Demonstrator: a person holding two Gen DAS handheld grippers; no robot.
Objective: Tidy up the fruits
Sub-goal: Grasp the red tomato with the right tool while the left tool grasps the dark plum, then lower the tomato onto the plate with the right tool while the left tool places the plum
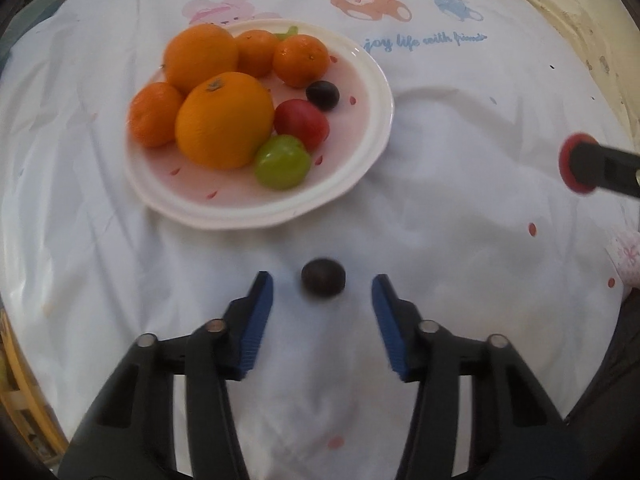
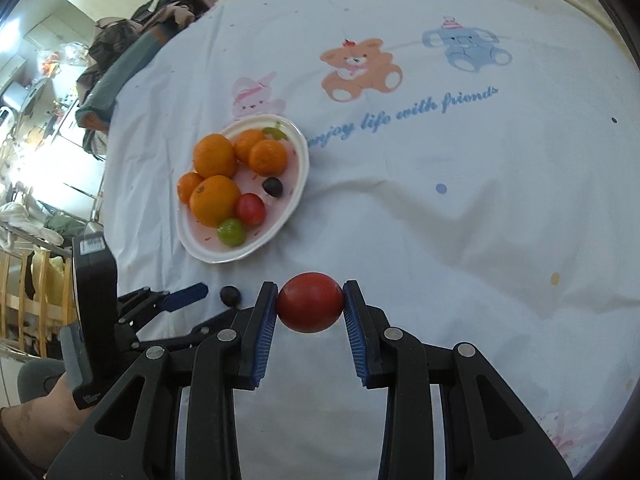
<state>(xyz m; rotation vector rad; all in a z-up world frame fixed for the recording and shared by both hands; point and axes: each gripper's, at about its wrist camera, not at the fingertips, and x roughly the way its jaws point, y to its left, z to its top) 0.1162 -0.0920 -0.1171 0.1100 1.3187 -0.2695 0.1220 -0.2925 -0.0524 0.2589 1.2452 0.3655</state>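
A white plate on the white cloth holds several oranges, a red fruit, a green grape and a dark grape. A loose dark grape lies on the cloth in front of the plate, between the fingertips of my open left gripper. My right gripper is shut on a red round fruit, held to the right of the loose grape. Its fingertip and the red fruit show at the right edge of the left wrist view.
The cloth has bear and elephant prints and blue lettering behind the plate. Clothes are piled at the far left beyond the cloth's edge. A wooden rack stands to the left.
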